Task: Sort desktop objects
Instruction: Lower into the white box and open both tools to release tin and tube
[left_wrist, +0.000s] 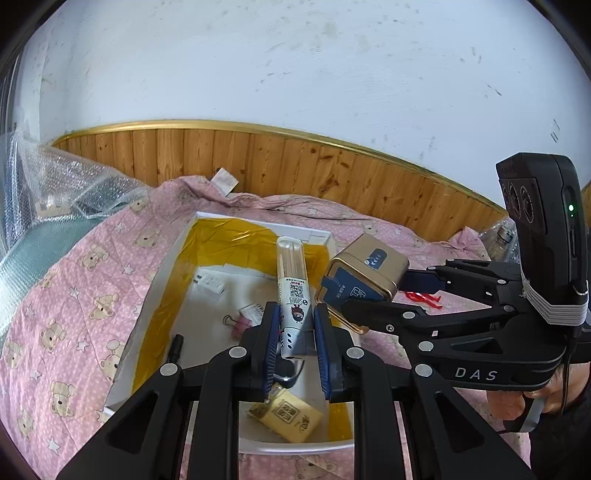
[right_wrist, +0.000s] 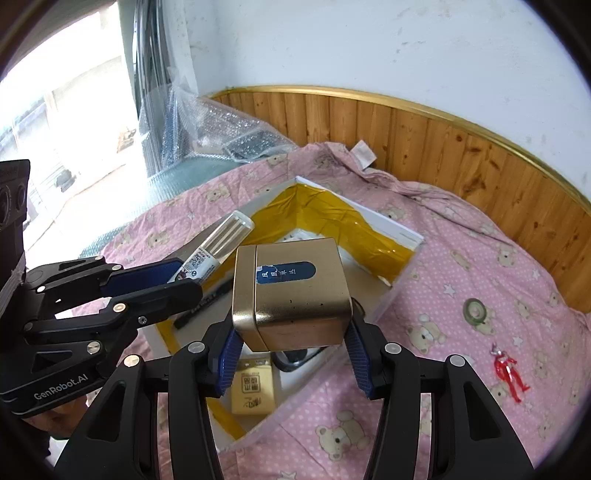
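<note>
Step in hand: the drop-off. Both loads hang over the tray (right_wrist: 391, 229), a white box lined in gold foil on the pink quilt (left_wrist: 74, 295).

Left claw (left_wrist: 295, 332): narrowly set, closed on a tube (left_wrist: 291, 280) of sticks, which points away over the tray's middle, clear of the floor.

Tray contents: plug (left_wrist: 208, 282), binder clip (left_wrist: 240, 323), black pen (left_wrist: 176, 347), yellow box (left_wrist: 291, 417).

Right claw (right_wrist: 291, 350): spread wide, pads pressed on both sides of a gold tin (right_wrist: 291, 295), held above the tray's near end.

Next move, by judgement: lower each load onto bare floor, then part the pads; the tin needs the bigger gap.

Still out on the quilt, right: tape roll (right_wrist: 475, 312), red figure (right_wrist: 511, 373).
</note>
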